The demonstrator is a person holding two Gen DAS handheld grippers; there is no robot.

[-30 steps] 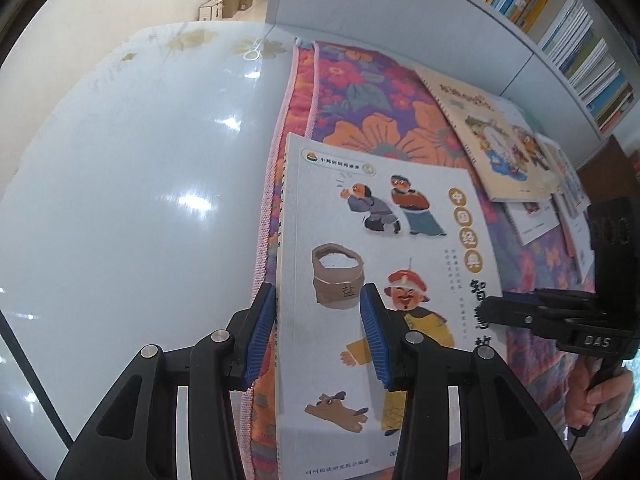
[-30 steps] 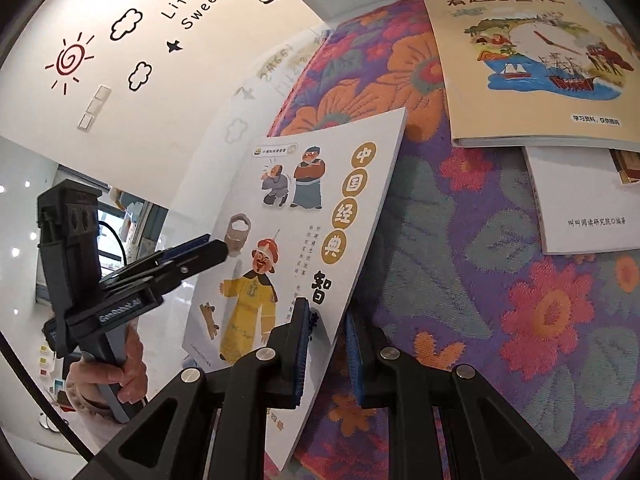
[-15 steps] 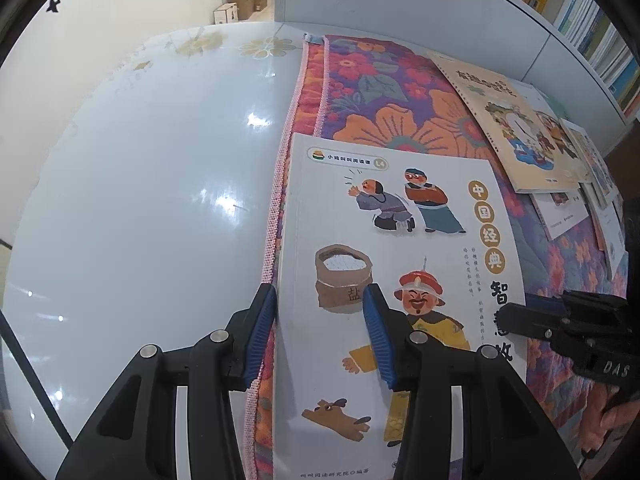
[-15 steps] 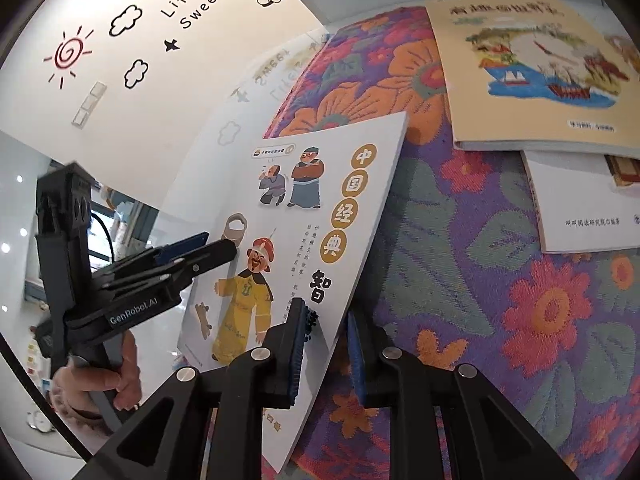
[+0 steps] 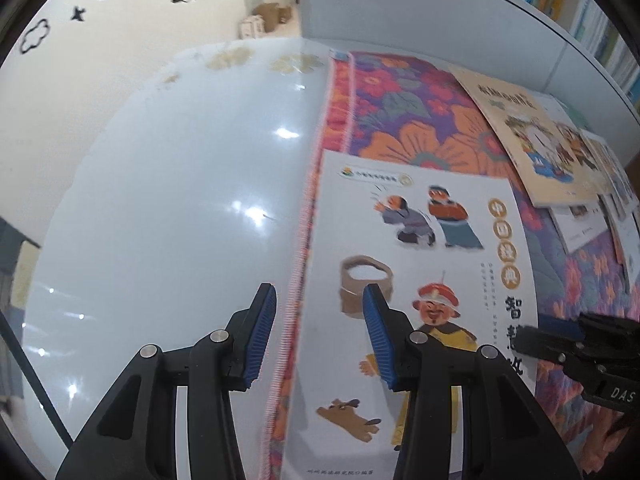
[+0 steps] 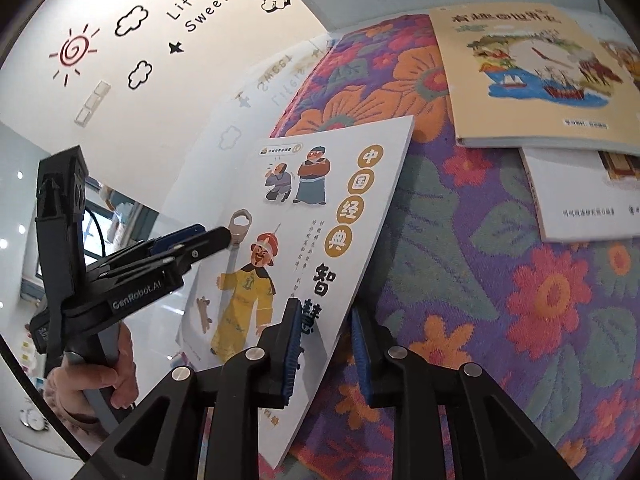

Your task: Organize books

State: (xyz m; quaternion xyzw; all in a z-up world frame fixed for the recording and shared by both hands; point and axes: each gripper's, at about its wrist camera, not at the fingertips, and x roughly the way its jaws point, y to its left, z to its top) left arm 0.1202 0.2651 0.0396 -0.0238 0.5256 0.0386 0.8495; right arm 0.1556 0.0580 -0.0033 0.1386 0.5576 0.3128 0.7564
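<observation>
- Left wrist view: left gripper (image 5: 319, 334) stood parted, unclenched, straddling the left edge of the white picture book (image 5: 416, 280) lying on the floral cloth (image 5: 400, 112).
- Right wrist view: right gripper (image 6: 325, 346) jaws had just been opening, the book's right edge between them, pads apparently released.

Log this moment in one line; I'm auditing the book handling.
white book: over floral cloth | left gripper: open, astride its left edge | right gripper: jaws just opening, its right edge between them

Bright, even indoor light – ceiling lamps glare as white spots on the glossy white tabletop (image 5: 180, 200). Fisheye bending curves the edges into dark corners. The left wrist view is softly motion-blurred; the right is sharper.
</observation>
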